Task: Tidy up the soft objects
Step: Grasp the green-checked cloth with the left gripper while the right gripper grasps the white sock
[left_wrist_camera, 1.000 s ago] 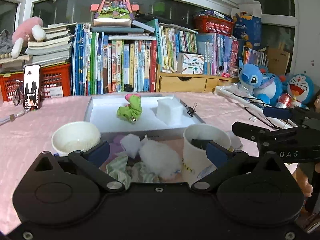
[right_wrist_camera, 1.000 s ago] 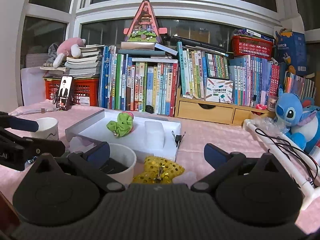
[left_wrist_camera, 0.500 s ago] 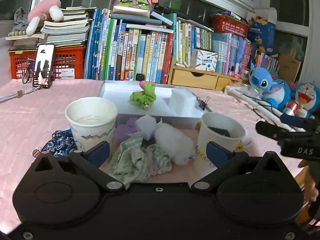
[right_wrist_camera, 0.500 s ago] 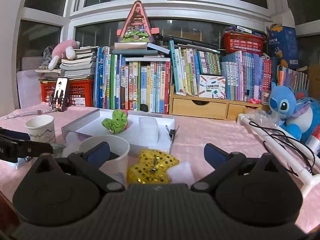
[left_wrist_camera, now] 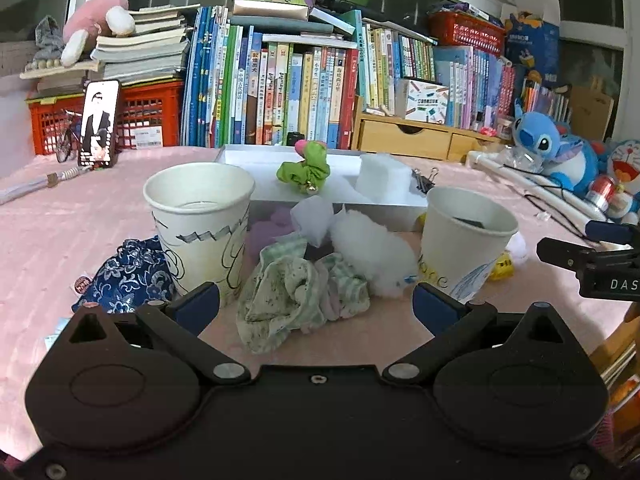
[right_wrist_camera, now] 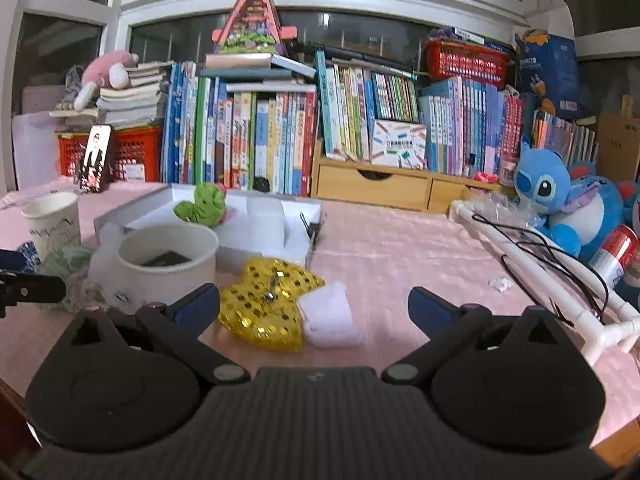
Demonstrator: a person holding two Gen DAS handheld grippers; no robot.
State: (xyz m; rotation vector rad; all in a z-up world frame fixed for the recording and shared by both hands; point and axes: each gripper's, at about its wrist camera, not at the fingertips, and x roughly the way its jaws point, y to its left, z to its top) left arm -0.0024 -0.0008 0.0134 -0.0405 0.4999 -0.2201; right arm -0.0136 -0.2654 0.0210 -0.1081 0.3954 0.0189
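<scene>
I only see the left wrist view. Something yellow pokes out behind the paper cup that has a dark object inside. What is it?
Observer: A yellow sequined cushion, lying on the table next to that paper cup.
Operator: Anything beside it?
Observer: A white soft roll touches its far side, away from the cup.
Operator: Is the right tool holding anything?
Observer: No. The right tool is open and empty, just short of both items.

Both my grippers are wide open and empty — left gripper (left_wrist_camera: pixel 316 300) and right gripper (right_wrist_camera: pixel 314 300) held low, level, side by side.
</scene>
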